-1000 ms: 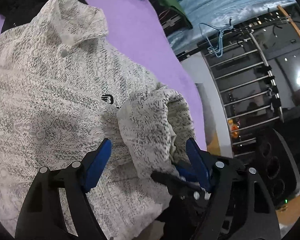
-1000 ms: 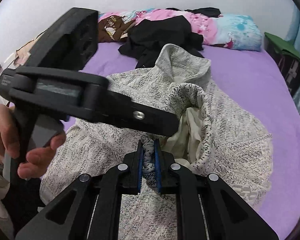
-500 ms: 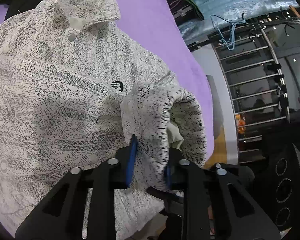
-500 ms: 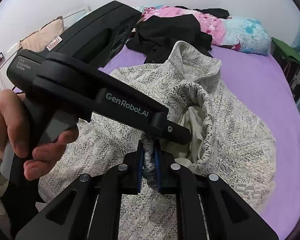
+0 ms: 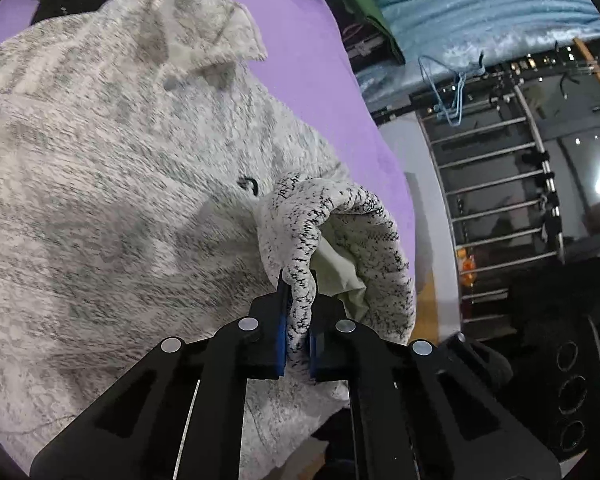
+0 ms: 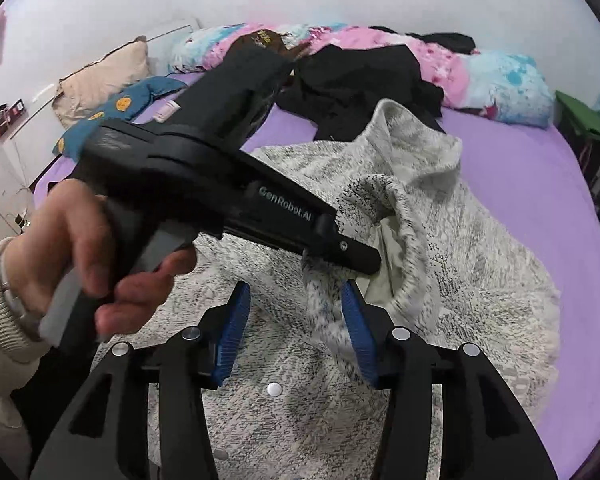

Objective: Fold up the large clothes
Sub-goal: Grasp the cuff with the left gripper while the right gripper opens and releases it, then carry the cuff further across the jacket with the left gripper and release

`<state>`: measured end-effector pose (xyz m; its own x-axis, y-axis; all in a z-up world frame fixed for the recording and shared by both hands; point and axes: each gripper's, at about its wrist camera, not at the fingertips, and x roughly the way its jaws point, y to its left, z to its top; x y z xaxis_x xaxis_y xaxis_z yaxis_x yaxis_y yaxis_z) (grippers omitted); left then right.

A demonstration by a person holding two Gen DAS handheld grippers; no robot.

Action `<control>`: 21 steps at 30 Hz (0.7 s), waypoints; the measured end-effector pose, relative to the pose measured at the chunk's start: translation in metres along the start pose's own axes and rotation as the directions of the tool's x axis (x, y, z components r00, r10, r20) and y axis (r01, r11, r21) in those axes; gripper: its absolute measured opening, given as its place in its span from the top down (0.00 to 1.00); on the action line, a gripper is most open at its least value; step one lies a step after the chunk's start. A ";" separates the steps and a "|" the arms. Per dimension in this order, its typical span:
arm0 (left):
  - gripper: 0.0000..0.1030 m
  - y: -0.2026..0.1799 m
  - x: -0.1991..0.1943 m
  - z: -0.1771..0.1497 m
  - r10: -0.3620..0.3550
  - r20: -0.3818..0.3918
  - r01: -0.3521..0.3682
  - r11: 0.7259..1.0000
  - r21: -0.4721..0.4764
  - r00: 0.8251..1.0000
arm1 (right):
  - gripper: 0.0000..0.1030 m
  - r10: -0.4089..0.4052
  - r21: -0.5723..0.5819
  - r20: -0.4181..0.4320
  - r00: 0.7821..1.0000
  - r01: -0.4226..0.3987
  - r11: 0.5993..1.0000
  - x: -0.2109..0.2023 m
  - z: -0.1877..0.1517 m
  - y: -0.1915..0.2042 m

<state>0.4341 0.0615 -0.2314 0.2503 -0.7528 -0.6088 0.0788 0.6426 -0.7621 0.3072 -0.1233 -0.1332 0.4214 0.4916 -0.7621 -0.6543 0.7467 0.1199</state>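
A large white-and-grey speckled jacket lies spread on the purple bed, collar toward the far end. Its sleeve cuff stands up, opening showing a pale lining. My left gripper is shut on the cuff's edge. In the right wrist view the jacket fills the middle, and the left gripper's body, held by a hand, crosses the frame. My right gripper is open, its blue pads either side of the cuff fabric.
Black clothes and pink-blue pillows lie at the bed's far end, a blue cushion at the left. A metal rack and blue hanger stand beside the bed's right edge.
My left gripper has closed on the sleeve cuff. My right gripper, which was shut on the cuff, has opened and let it go.
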 end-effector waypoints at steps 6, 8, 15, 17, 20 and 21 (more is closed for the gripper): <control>0.94 0.023 -0.037 0.006 -0.028 0.077 0.031 0.998 -0.047 0.997 | 0.45 0.106 0.040 0.068 0.992 -0.109 0.993 -0.025 -0.001 -0.010; 0.94 0.025 -0.042 0.007 -0.025 0.091 0.030 0.998 -0.054 0.996 | 0.45 0.132 0.069 0.085 0.988 -0.138 0.988 -0.030 -0.006 -0.021; 0.94 0.044 -0.060 0.008 -0.057 0.136 0.069 0.994 -0.084 0.989 | 0.38 -0.094 0.087 0.082 0.992 0.087 0.992 -0.023 -0.041 -0.068; 0.94 0.053 -0.068 0.007 -0.057 0.148 0.071 0.993 -0.093 0.987 | 0.37 -0.113 0.102 0.048 0.992 0.108 0.989 -0.015 -0.052 -0.085; 0.94 0.060 -0.074 0.007 -0.049 0.160 0.065 0.994 -0.092 0.986 | 0.37 -0.216 0.075 0.018 0.976 0.214 0.974 -0.008 -0.061 -0.101; 0.94 0.065 -0.075 0.007 -0.056 0.163 0.072 0.993 -0.098 0.985 | 0.37 -0.252 0.043 0.007 0.968 0.252 0.967 -0.004 -0.065 -0.103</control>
<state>0.4268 0.1607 -0.2333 0.3998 -0.7539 -0.5213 0.0019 0.5694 -0.8221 0.3320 -0.2308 -0.1841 0.5775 0.2907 -0.7629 -0.4998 0.8648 -0.0488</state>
